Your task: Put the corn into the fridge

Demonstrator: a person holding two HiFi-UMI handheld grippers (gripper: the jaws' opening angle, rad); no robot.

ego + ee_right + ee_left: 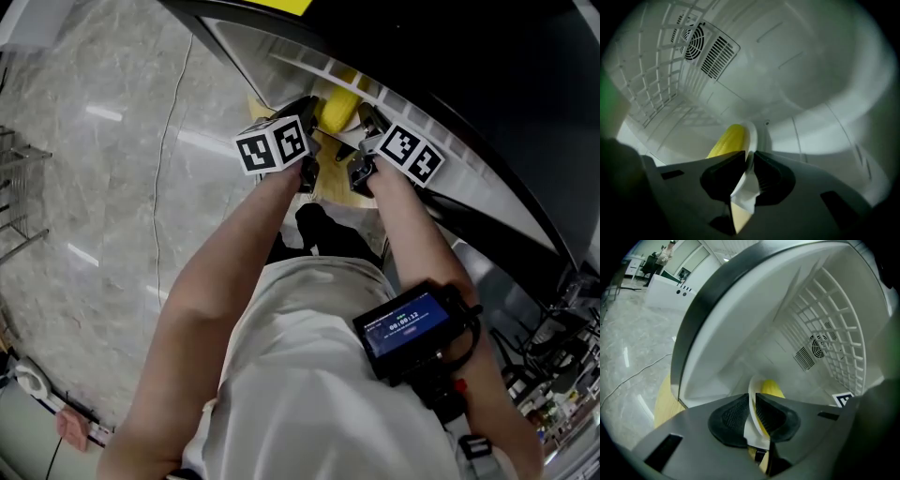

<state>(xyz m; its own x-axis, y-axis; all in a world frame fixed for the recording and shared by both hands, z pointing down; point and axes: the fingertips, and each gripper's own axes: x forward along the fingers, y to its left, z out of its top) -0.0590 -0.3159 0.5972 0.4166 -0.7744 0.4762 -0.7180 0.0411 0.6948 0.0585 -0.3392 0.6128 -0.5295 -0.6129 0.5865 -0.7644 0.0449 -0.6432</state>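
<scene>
Corn (336, 111), yellow, on white plate (751, 392) at fridge (811, 84) mouth; left gripper (753, 404) and right gripper (749, 159) each pinch an opposite rim, likely to keep it level; not yet set down.

The head camera looks steeply down over the person's arms at the open fridge (272, 56) from outside. The left gripper (752, 416) camera rides close behind its fingers (733, 420) at the fridge's mouth, facing inward, with the floor (633, 357) at its edge. The right gripper (749, 173) camera sits inside the fridge, facing the back wall. Both gripper views share the fan grille (818, 345). All three share the corn (727, 140) on its plate (752, 133).
</scene>
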